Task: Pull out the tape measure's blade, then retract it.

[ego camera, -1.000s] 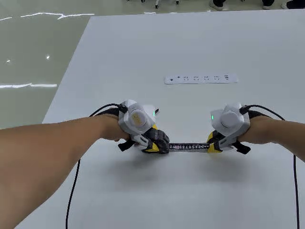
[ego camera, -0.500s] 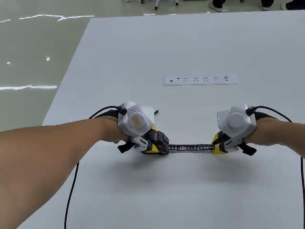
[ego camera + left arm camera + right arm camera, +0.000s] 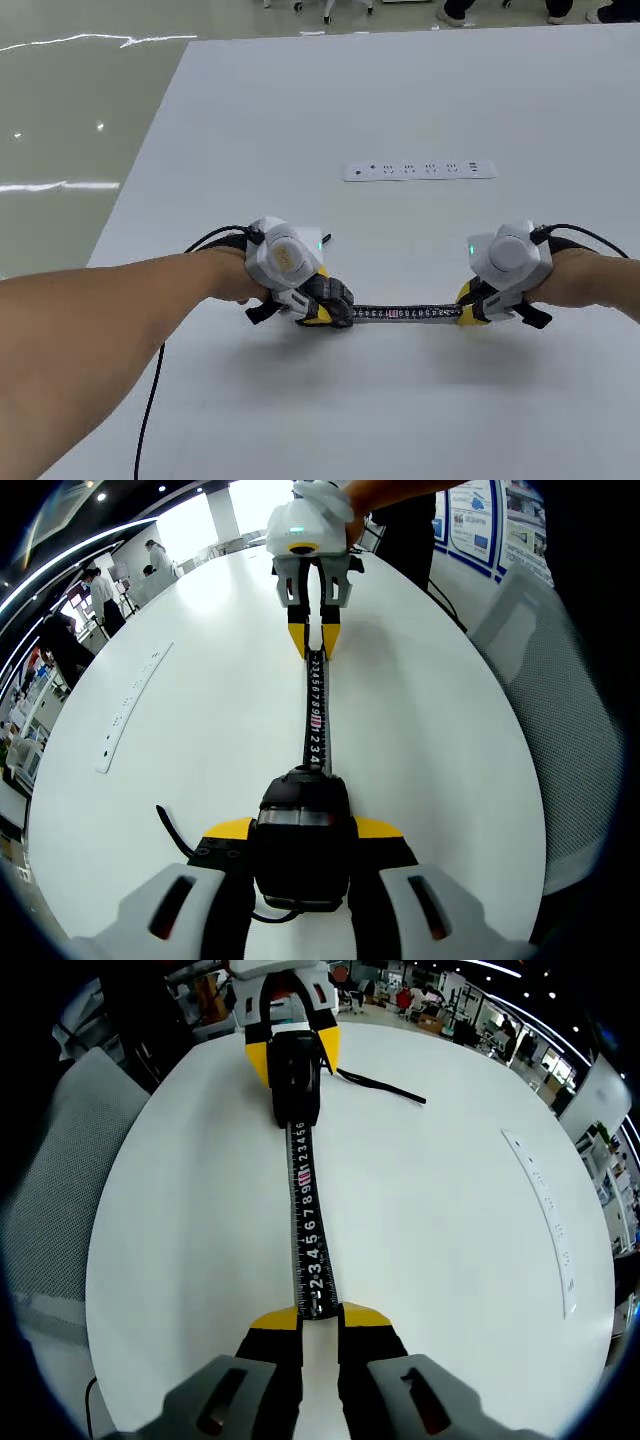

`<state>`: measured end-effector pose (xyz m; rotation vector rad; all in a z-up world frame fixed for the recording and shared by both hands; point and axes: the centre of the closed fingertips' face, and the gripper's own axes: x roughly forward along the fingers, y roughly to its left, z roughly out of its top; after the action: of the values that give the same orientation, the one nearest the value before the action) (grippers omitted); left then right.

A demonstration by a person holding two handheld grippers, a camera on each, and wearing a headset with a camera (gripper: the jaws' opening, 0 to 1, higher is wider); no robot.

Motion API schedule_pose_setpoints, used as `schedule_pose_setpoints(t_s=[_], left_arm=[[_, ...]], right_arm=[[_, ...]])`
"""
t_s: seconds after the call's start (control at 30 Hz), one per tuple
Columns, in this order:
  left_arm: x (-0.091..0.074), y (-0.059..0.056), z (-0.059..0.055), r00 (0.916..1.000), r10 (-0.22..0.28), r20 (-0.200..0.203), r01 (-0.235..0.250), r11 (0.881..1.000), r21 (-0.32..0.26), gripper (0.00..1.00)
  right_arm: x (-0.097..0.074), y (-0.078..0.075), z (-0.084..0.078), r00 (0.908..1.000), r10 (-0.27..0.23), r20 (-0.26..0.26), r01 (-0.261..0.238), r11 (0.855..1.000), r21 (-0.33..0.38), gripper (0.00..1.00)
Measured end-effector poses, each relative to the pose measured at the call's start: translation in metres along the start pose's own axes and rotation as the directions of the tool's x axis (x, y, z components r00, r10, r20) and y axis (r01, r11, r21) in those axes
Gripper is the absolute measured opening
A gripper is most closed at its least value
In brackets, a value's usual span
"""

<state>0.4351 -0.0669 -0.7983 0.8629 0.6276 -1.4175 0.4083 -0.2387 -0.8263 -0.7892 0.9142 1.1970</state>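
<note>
The tape measure's black case [image 3: 303, 825] is clamped between the left gripper's [image 3: 320, 308] part-open jaws over the white table [image 3: 400, 100], and its drawn-out blade [image 3: 305, 1220] is pinched at the end by the right gripper's [image 3: 320, 1318] nearly closed jaws.

My right gripper [image 3: 320, 1318] rises from the bottom of the frame, its yellow tips pinched together on the end of the blade [image 3: 305, 1210]. The blade runs straight up the middle over the white table [image 3: 430, 1220], numbers facing up, to the black case [image 3: 297, 1085] at upper centre. The left gripper [image 3: 293, 1053] comes in from the top edge, its yellow tips clamping the case on both sides. A black strap [image 3: 385, 1087] lies right of the case. A power strip [image 3: 545, 1205] lies at far right, and a grey mesh chair [image 3: 55, 1190] stands at left.
</note>
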Motion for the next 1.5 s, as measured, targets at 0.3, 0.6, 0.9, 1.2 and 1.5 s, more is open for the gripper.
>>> schedule_pose_setpoints(t_s=[0.3,0.6,0.9,1.2,1.5], left_arm=[[0.0,0.0,0.0,1.0,0.001,-0.001,-0.001,1.0,0.001,0.3],[0.0,0.0,0.0,1.0,0.0,-0.001,0.0,1.0,0.0,0.3],[0.0,0.0,0.0,1.0,-0.002,-0.001,0.002,1.0,0.001,0.3],[0.0,0.0,0.0,1.0,0.0,-0.003,0.0,1.0,0.001,0.31],[0.001,0.0,-0.001,1.0,0.0,-0.003,0.0,1.0,0.002,0.31]], right_arm=[[-0.002,0.001,-0.009,1.0,-0.003,-0.008,0.003,1.0,0.008,0.11],[-0.006,0.003,-0.015,0.9999,-0.002,-0.014,0.002,1.0,0.01,0.11],[-0.01,0.001,-0.02,0.9998,-0.005,-0.018,0.006,1.0,0.012,0.11],[-0.012,0.001,-0.028,0.9995,-0.01,-0.029,0.011,1.0,0.022,0.11],[-0.013,0.001,-0.035,0.9992,-0.01,-0.038,0.012,0.999,0.03,0.11]])
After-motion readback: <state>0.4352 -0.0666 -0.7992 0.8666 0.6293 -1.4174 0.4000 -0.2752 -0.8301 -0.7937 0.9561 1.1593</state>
